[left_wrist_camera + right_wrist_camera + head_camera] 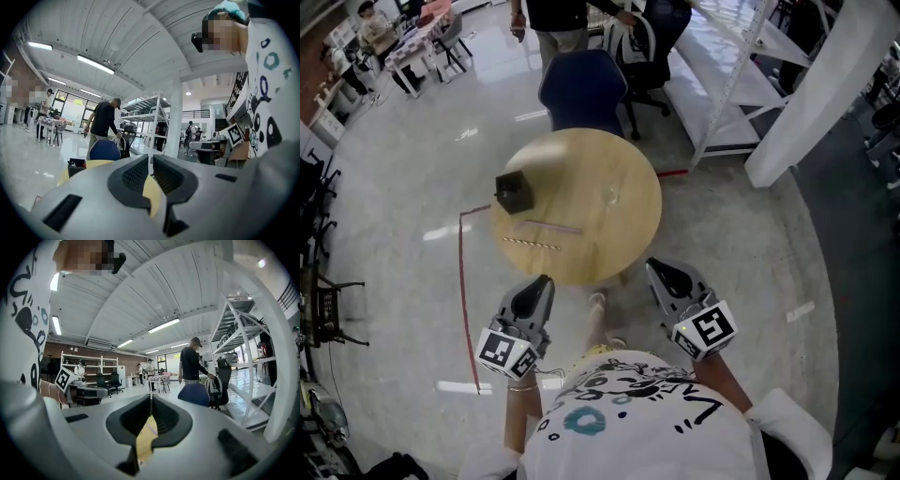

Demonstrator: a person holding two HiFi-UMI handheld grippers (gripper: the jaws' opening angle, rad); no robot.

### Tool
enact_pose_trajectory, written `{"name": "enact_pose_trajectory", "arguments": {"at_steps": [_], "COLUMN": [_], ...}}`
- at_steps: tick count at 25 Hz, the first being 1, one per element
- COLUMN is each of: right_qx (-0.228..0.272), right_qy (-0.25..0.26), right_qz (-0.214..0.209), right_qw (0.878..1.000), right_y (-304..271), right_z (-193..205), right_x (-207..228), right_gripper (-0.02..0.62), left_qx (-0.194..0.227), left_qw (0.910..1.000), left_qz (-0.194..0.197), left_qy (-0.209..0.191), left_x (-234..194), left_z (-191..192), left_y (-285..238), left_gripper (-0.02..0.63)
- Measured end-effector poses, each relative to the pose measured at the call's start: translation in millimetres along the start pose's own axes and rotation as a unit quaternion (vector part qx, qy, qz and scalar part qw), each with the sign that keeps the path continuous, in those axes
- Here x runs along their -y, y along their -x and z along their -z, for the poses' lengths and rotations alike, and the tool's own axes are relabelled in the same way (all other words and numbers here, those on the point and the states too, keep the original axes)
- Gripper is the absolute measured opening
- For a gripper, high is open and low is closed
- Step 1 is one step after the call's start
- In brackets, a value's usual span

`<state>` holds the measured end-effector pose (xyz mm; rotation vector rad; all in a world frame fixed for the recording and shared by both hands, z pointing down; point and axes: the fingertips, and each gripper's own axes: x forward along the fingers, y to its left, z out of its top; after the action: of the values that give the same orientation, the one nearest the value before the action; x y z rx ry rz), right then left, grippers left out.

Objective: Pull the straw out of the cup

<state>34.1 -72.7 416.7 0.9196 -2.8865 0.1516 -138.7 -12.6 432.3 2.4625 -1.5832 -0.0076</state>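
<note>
Left gripper (pixel 150 158): jaws clenched, empty | right gripper (pixel 151 398): same | striped paper straw (pixel 532 243): flat on round wooden table (pixel 619 178), long axis left-right

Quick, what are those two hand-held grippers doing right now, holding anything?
Left hand-held gripper: closed, holding nothing.
Right hand-held gripper: closed, holding nothing.

Round wooden table (pixel 623 220), blue chair (pixel 581 84), white shelving (pixel 712 66), red floor tape (pixel 461 281)

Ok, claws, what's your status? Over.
Left claw shut, empty. Right claw shut, empty. Pink straw and striped straw flat on round table, outside black box. Nothing blocking.
</note>
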Motion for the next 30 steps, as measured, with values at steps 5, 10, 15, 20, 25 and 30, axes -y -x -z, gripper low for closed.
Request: {"name": "enact_pose_trajectory", "arguments": {"at_steps": [5, 10, 15, 20, 25, 30], "right_qx": [-0.010, -0.016, -0.027, -0.044, -0.058, -0.074], "right_qy": [-0.004, -0.006, 0.000, -0.006, -0.003, 0.007], "right_qz": [0.013, 0.016, 0.019, 0.033, 0.041, 0.047], "right_qw": [1.000, 1.000, 0.999, 0.998, 0.997, 0.996], "right_y": [-32, -65, -98, -123, -152, -177], "right_z": [-1, 2, 4, 10, 20, 32], "right_x": [22, 45, 64, 80, 92, 107], "right_gripper": [0.028, 0.028, 0.028, 0.029, 0.029, 0.031], "left_qx": [-0.001, -0.009, -0.027, -0.047, -0.055, -0.067], "left_qw": [0.9997, 0.9995, 0.9973, 0.9948, 0.9905, 0.9868], "left_qz": [0.023, 0.030, 0.067, 0.089, 0.124, 0.143], "left_qy": [0.001, 0.002, 0.010, 0.010, 0.024, 0.033], "left_x": [-25, -52, -75, -94, -112, -130], "left_z": [-2, -3, 6, 13, 20, 28], "left_y": [-29, -59, -91, -116, -139, -166], "left_gripper": [0.043, 0.043, 0.044, 0.044, 0.044, 0.044]}}
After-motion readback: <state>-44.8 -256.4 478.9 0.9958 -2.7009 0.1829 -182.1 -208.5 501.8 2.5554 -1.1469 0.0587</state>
